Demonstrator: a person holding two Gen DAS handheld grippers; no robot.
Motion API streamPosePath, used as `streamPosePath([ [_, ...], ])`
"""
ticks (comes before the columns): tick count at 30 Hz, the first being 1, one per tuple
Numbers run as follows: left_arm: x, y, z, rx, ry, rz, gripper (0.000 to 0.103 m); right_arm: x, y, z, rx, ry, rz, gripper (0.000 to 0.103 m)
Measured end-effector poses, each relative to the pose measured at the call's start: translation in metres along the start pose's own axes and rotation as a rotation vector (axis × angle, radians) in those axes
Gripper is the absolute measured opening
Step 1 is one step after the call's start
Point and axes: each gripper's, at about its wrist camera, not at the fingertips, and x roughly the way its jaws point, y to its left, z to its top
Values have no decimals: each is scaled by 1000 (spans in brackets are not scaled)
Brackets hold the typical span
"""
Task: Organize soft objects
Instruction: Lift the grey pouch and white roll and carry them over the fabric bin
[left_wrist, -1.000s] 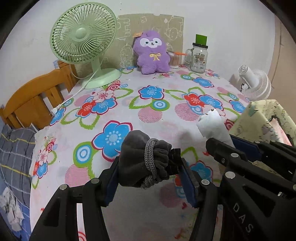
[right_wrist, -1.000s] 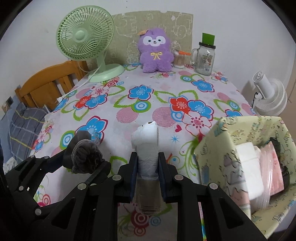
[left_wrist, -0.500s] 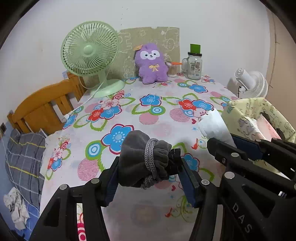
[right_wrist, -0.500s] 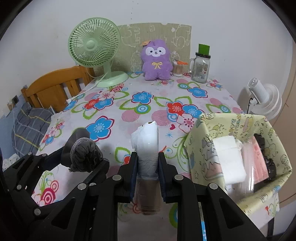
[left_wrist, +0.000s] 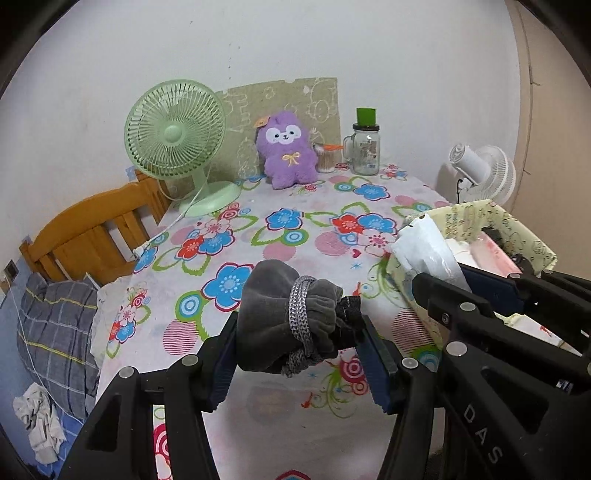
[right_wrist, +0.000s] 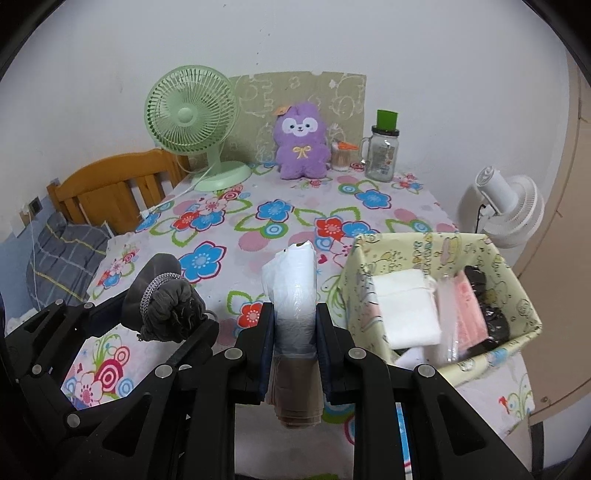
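1. You are working over a table (right_wrist: 303, 206) spread with a flowered cloth, set against a white wall; a green fan (right_wrist: 192, 118) and a purple plush (right_wrist: 301, 142) stand at its far edge, likely out of the way
2. The patterned fabric bin (right_wrist: 517, 291) sits at the near right edge, already holding a white pad, a pink packet and something dark
3. Your left tongs (left_wrist: 299, 332) are clenched on a grey drawstring pouch (left_wrist: 280, 317), held above the cloth
4. Your right tongs (right_wrist: 295, 332) grip a white plastic roll (right_wrist: 293, 280) upright just beside the bin, probably ready to drop in
5. The only legible writing is "DAS" on a tong arm
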Motion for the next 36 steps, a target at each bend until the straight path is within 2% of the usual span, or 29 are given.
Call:
streamPosePath([
  [7,-17,-11,4,7,-23,-12,62,-25,-11,-3,8,-28,-11,24],
  [14,-23,-28,12,24,-40,-66,62,-39,-26,-1,25,-48,-33,24],
  [36,-7,-83,42,105,-55,-142,62,-37,-89,9,106,-66,-98,24],
])
